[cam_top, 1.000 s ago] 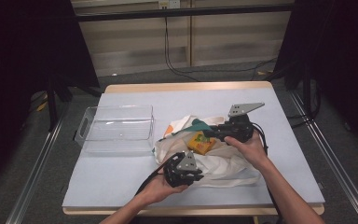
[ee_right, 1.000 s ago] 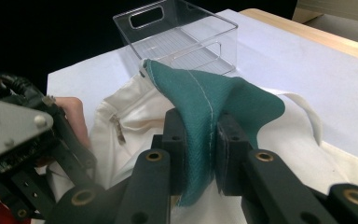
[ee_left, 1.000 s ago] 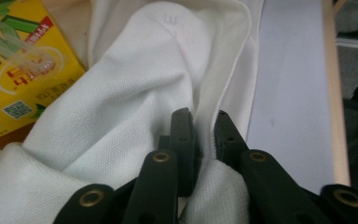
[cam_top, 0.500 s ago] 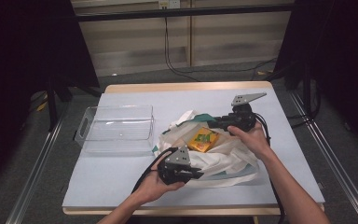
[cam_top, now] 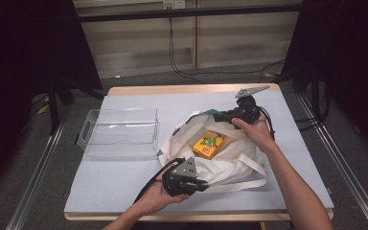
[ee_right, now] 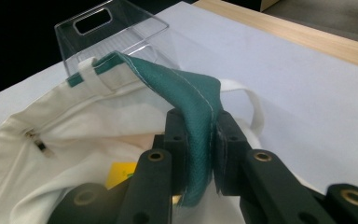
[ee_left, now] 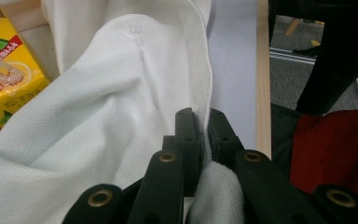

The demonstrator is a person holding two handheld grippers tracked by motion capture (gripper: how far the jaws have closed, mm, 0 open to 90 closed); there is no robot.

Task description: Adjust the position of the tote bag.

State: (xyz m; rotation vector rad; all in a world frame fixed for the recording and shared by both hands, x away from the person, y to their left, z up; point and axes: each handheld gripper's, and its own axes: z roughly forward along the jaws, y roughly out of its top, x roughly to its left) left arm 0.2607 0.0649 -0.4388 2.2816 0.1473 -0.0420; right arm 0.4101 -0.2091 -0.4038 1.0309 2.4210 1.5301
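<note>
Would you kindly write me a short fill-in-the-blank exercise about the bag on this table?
1. The right gripper pinches the ____ coloured rim of the white bag.
2. Inside the bag lies a ____ coloured carton.
3. The clear plastic bin holds ____.
4. The left gripper is shut on the bag's ____ fabric.

Missing words: green; yellow; nothing; white

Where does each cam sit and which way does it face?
High view: above the person's side, looking forward and down at the table; forearms, left gripper and right gripper show.
Left gripper view: on the left gripper, looking along jaws clamped on the white tote bag.
Right gripper view: on the right gripper, jaws pinching the bag's green rim.
Shared by all: the yellow juice carton.
</note>
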